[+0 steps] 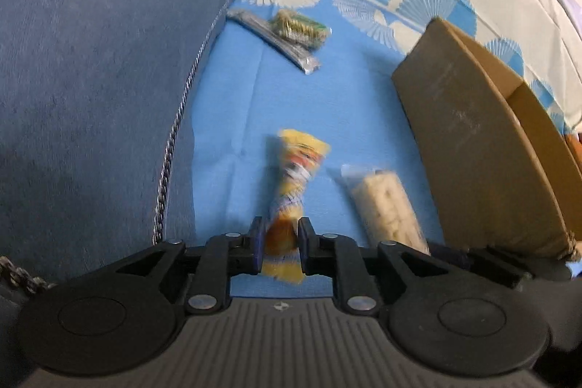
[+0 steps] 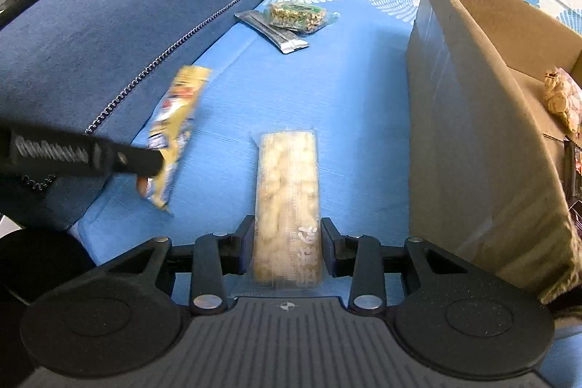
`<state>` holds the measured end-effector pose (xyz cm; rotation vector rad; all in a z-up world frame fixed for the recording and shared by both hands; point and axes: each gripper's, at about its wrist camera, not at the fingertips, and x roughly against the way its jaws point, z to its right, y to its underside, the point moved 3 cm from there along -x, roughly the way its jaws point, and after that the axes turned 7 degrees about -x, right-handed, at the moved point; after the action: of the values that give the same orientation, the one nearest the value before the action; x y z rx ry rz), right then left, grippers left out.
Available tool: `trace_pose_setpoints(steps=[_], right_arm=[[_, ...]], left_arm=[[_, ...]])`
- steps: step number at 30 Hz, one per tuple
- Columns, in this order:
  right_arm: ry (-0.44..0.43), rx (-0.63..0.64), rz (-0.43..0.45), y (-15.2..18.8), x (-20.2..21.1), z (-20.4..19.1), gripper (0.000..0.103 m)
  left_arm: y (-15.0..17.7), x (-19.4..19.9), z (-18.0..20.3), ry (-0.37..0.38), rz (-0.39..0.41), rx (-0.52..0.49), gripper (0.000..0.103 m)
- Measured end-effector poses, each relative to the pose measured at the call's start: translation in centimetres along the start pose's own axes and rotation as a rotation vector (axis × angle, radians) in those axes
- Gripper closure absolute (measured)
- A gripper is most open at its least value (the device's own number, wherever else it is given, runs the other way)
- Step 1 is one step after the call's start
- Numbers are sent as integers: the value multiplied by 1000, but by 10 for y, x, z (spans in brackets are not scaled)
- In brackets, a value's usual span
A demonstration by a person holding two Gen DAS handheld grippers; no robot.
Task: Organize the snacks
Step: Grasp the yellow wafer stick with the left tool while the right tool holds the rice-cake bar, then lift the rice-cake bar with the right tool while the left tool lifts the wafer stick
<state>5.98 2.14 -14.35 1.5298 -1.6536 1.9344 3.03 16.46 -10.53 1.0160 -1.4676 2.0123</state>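
My left gripper (image 1: 279, 244) is shut on the lower end of a yellow snack packet (image 1: 296, 166), which sticks out ahead of the fingers over the blue sheet. In the right wrist view that yellow packet (image 2: 178, 119) hangs tilted from the left gripper's black finger (image 2: 145, 162), beside the sofa arm. My right gripper (image 2: 287, 242) is shut on a long clear pack of pale crackers (image 2: 287, 177), and both pads touch its sides. The left wrist view shows the cracker pack (image 1: 385, 206) just right of the yellow one. An open cardboard box (image 2: 473, 133) stands to the right.
A green nut packet (image 2: 296, 15) and a grey stick packet (image 2: 272, 31) lie together at the far end of the blue sheet (image 2: 345, 97). A dark blue sofa arm (image 2: 127, 6) rises along the left. Other snacks (image 2: 562, 100) sit inside the box.
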Motion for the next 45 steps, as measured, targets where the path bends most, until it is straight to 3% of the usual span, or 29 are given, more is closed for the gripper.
trace_pose_setpoints(steps=[2, 3, 7, 13, 16, 21, 27, 35, 45], right_arm=[[-1, 4, 6, 0, 1, -1, 64], [-2, 5, 9, 0, 2, -1, 63], [-1, 13, 19, 1, 2, -1, 63], [5, 33, 14, 5, 0, -3, 61], [11, 46, 10, 6, -2, -5, 61], [24, 71, 14, 9, -4, -8, 63], [49, 96, 50, 9, 1, -11, 65], [55, 54, 21, 5, -5, -5, 64], [61, 48, 7, 4, -8, -6, 63]], left_arm=[[-1, 3, 1, 16, 28, -13, 66], [0, 3, 2, 23, 25, -19, 66], [1, 5, 2, 20, 33, -21, 66], [1, -8, 3, 14, -22, -28, 66], [1, -16, 7, -2, -57, -57, 77], [4, -15, 15, -15, -51, -110, 78], [6, -1, 12, -18, 13, -95, 78], [9, -12, 16, -12, -64, -116, 77], [9, -16, 16, -31, -86, -133, 74]])
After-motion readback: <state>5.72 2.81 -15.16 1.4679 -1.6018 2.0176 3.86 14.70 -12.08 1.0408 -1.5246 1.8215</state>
